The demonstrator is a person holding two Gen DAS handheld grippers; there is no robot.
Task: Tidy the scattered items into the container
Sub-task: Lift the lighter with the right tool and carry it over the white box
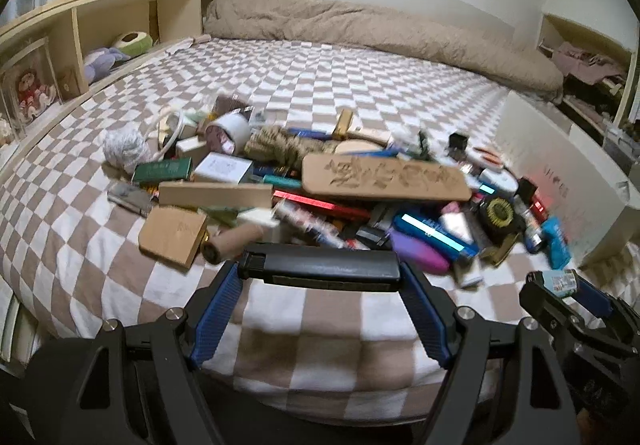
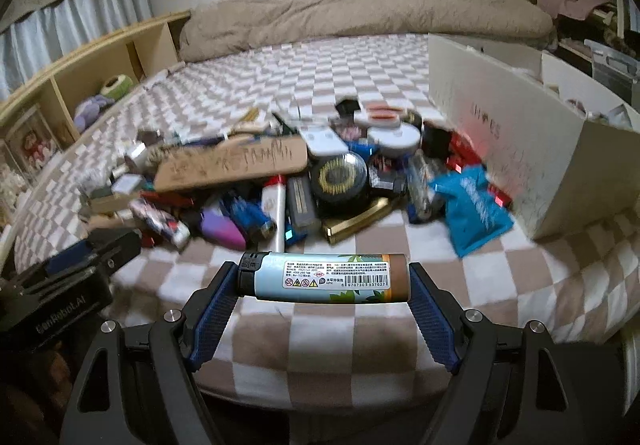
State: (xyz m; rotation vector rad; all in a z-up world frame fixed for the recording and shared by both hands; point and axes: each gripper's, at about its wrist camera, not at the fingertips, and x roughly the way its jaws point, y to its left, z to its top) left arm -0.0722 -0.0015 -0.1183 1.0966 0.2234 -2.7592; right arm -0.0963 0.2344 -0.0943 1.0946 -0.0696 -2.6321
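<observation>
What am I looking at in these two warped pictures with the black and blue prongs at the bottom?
Each picture comes from a fisheye camera on a hand-held two-finger gripper. In the left one, the left gripper clamps a black lighter end to end. In the right one, the right gripper clamps a light blue lighter the same way. Both look over a checkered bed with a pile of small items: boxes, lighters, a carved wooden board. The white box on the right is probably the container.
</observation>
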